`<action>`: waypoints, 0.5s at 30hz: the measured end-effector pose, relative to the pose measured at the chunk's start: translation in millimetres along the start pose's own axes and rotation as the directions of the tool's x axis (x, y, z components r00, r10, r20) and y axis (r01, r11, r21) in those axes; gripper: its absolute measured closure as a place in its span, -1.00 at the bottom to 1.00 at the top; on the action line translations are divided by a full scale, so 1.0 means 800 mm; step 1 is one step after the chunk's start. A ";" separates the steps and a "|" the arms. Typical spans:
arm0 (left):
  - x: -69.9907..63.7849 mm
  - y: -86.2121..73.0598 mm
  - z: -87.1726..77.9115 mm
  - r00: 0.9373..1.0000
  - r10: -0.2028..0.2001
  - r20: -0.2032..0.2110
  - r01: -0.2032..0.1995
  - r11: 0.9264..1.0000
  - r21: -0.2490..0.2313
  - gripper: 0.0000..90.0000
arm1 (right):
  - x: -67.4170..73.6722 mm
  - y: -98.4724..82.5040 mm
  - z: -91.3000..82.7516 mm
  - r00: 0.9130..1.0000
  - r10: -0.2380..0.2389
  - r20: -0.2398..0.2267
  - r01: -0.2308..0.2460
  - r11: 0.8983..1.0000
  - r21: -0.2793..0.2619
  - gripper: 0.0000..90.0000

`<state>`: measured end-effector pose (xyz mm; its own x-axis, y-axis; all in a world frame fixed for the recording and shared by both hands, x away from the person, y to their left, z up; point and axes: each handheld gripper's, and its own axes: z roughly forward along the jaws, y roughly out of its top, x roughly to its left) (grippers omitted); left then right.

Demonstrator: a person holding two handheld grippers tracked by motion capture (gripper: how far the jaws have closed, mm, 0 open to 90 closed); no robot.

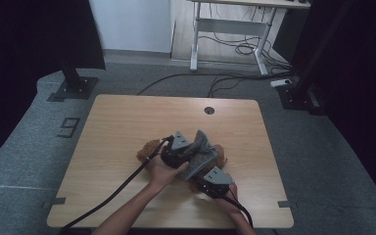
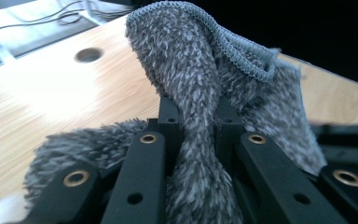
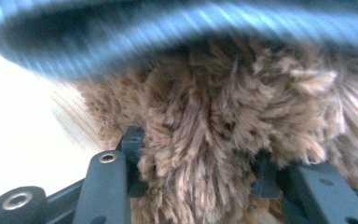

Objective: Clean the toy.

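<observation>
Left gripper (image 2: 198,135) clenched on fuzzy grey cloth with ribbed hem (image 2: 200,84), bunched between its jaws and rising ahead. Right gripper (image 3: 198,182) grasping shaggy brown cloth (image 3: 223,121) between its jaws (grey hem overhead). Risk: layers snagging, dragging together; shallow pinch slipping.

A blurred grey cloth (image 3: 177,32) overhangs the brown cloth (image 3: 223,135).

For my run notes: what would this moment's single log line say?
left gripper: shut on fluffy grey cloth | right gripper: jaws around shaggy brown cloth | wooden table: both cloths mid-table
</observation>
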<state>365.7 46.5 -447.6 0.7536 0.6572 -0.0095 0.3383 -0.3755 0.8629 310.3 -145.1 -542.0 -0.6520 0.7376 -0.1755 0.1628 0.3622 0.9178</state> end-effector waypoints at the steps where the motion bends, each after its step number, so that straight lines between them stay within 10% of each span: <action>1: 0.008 -0.007 -0.007 1.000 -0.006 -0.016 0.006 1.000 0.000 0.72 | 0.000 0.000 0.000 1.000 0.000 0.003 0.000 1.000 0.003 0.14; 12: 0.089 -0.083 -0.096 0.979 -0.149 -0.142 0.142 0.988 -0.060 0.74 | -0.002 -0.001 0.002 1.000 0.028 0.006 -0.028 1.000 0.011 0.16; 15: 0.112 -0.111 -0.100 0.965 -0.232 -0.119 0.228 0.972 -0.052 0.74 | -0.003 -0.001 0.002 0.999 0.041 -0.001 -0.041 0.999 0.010 0.16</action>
<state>358.0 190.4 -484.8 0.5818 0.7995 -0.1494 0.4714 -0.1817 0.8630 312.9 -146.8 -543.0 -0.6453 0.7514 -0.1378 0.1967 0.3377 0.9205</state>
